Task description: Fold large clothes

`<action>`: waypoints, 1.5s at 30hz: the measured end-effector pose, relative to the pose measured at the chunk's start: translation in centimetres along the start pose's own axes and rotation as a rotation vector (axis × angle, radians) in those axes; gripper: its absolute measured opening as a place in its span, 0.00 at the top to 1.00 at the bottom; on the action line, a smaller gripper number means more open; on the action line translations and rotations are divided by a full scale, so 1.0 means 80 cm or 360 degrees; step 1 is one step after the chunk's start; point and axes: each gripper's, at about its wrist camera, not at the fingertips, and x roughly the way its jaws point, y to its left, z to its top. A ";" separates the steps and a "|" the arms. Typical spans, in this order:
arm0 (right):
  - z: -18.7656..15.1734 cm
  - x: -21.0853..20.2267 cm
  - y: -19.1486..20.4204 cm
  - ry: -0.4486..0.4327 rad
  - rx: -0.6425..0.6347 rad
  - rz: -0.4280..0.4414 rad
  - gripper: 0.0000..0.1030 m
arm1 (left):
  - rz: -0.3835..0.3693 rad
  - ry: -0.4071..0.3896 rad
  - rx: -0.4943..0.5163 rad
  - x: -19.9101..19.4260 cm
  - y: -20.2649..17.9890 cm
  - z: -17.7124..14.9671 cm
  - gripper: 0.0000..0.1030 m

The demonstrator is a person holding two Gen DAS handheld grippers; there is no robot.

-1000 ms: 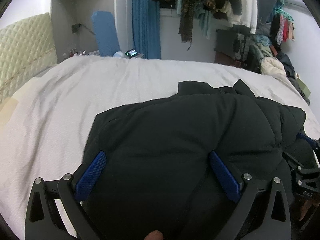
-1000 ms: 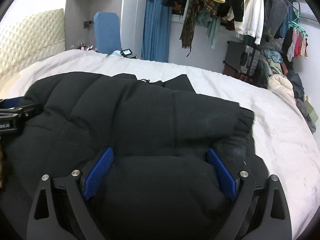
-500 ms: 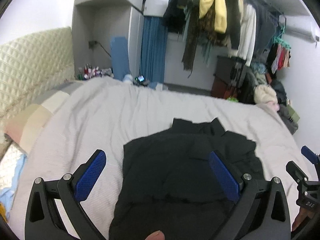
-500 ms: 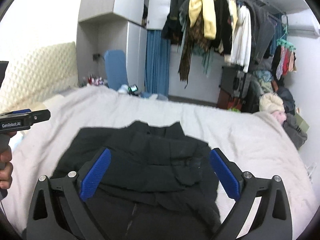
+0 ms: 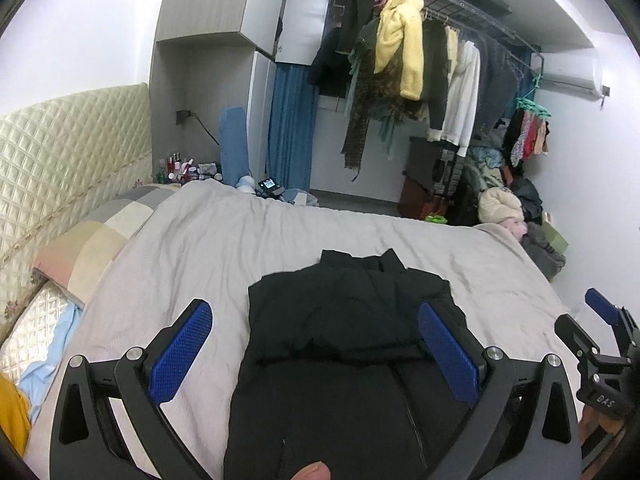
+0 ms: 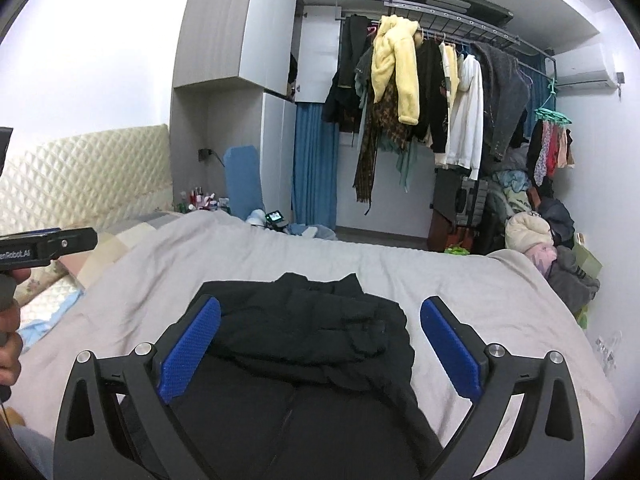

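A black puffy jacket (image 5: 344,344) lies folded on the grey bed cover (image 5: 192,240), collar toward the far side. It also shows in the right wrist view (image 6: 308,344). My left gripper (image 5: 316,352) is open and empty, held well above the jacket. My right gripper (image 6: 320,348) is open and empty too, raised above the jacket. The right gripper's tip shows at the right edge of the left wrist view (image 5: 604,344). The left gripper's body shows at the left edge of the right wrist view (image 6: 48,248).
A quilted cream headboard (image 5: 68,152) and pillows (image 5: 80,248) are at the left. A clothes rack (image 6: 432,92) with hanging garments stands beyond the bed. A pile of clothes (image 6: 552,240) sits at the far right. A blue chair (image 6: 244,180) is behind the bed.
Both grippers have lifted up and back from the jacket. A second ago they were low over it, now they are high and the whole bed shows. The jacket stays folded.
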 end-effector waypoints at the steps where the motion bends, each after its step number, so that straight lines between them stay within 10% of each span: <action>1: -0.005 -0.006 0.000 0.0000 0.0011 0.0015 0.02 | -0.0002 0.0003 0.0007 -0.009 -0.001 -0.007 0.00; 31: -0.178 -0.061 -0.017 0.0141 0.0022 0.0124 0.02 | -0.0047 0.0255 0.0046 -0.015 0.027 -0.228 0.00; 45: -0.193 -0.008 -0.117 0.0433 0.0382 0.0186 0.02 | -0.0131 0.0778 -0.0325 0.092 0.113 -0.279 0.00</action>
